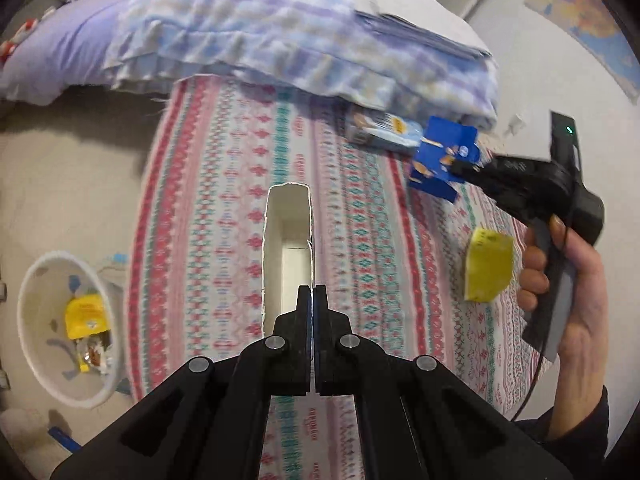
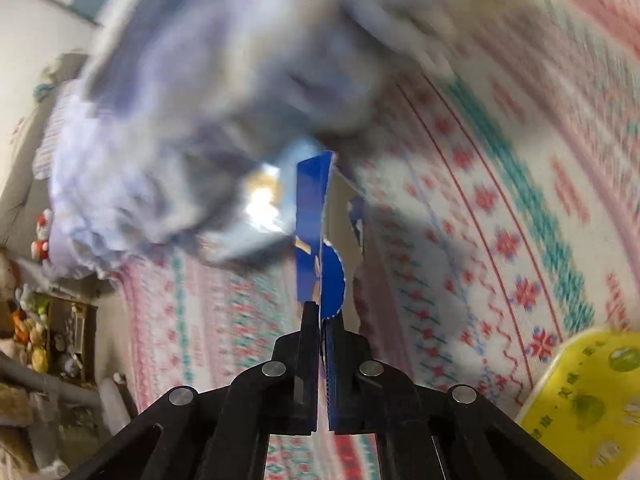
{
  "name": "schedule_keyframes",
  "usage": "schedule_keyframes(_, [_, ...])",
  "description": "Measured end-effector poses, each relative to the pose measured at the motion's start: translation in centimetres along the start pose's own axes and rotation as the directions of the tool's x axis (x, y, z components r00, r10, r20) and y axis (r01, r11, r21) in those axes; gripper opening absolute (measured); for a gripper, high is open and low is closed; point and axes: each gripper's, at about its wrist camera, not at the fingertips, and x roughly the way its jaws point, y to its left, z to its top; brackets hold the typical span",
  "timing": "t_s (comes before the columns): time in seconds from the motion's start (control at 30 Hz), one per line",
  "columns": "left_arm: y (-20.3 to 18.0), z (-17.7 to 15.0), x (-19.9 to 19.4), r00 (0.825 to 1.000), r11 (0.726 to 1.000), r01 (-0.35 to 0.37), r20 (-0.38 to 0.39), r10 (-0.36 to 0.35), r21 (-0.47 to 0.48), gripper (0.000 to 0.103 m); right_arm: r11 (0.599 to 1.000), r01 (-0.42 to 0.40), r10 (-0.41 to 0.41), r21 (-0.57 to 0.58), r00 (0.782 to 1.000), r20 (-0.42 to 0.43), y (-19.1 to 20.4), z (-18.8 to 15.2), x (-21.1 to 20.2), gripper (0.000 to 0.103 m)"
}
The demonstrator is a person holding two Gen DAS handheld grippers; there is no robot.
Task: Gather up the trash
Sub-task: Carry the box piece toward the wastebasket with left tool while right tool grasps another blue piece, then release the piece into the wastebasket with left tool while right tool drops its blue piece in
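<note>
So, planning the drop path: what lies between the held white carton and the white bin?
Left wrist view: patterned bedspread, then bare beige floor before the white bin.

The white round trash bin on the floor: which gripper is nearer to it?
Left. The left gripper, holding a white open cardboard box, is above the bed beside the white round trash bin. The right gripper is farther away.

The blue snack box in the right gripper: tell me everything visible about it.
The blue snack box looks like thin printed cardboard, torn open and flattened, with ragged flaps and snack pictures on its face. The right gripper pinches one edge between shut fingers, holding it above the patterned bedspread, apparently clear of it. It hangs near a light blue package by the rumpled quilt.
</note>
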Motion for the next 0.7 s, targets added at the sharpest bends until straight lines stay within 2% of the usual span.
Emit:
schedule_keyframes(0.17, [3.8, -0.3, -1.8, 0.999, 0.998, -0.018, 0.033, 0.020, -0.060, 0.000, 0.996, 0.015, -0.015, -0.088, 1.000, 0.001, 3.1, -1.5, -0.6, 0.001])
schedule_keyframes(0.4, [10.4, -1.4, -4.7, 0.996, 0.985, -0.050, 0.068, 0.061, -0.164, 0.000, 0.970, -0.053, 0.044, -0.236, 0.998, -0.042, 9.0, -5.2, 0.2, 0.001])
schedule_keyframes(0.53, [15.5, -2.3, -6.5, 0.993, 0.965, -0.065, 0.082, 0.089, -0.253, 0.000, 0.946, -0.091, 0.069, -0.311, 0.994, -0.080, 12.7, -8.0, 1.2, 0.001])
schedule_keyframes(0.7, [20.4, -4.0, -7.2, 0.991, 0.938, -0.092, 0.058, 0.118, -0.335, 0.000, 0.914, -0.131, 0.083, -0.383, 0.987, -0.139, 16.2, -11.8, 2.9, 0.001])
